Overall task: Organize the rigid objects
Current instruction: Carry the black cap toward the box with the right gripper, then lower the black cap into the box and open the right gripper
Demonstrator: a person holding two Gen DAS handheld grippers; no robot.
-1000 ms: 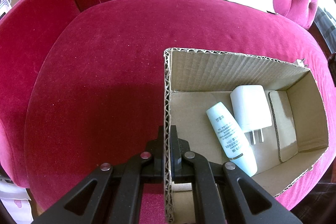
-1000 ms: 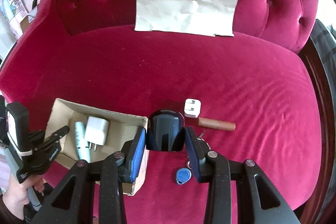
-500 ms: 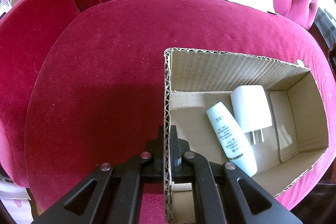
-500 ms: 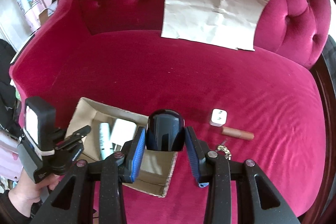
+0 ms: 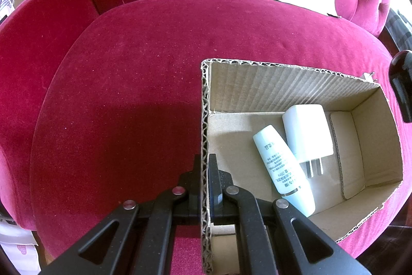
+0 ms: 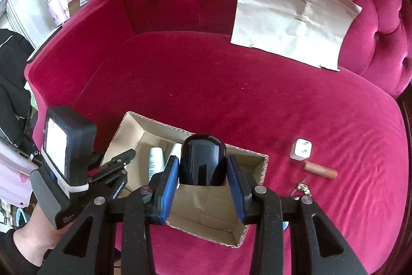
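Your right gripper, clamped on the glossy black object, has carried it from beside the cardboard box to above it, while your left gripper stays pinched on the box wall, so the drop looks close.

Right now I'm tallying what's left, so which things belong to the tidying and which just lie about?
Job: cardboard box, black object, tube, white charger, small white plug, brown stick, keys.
Lying about: paper sheet.
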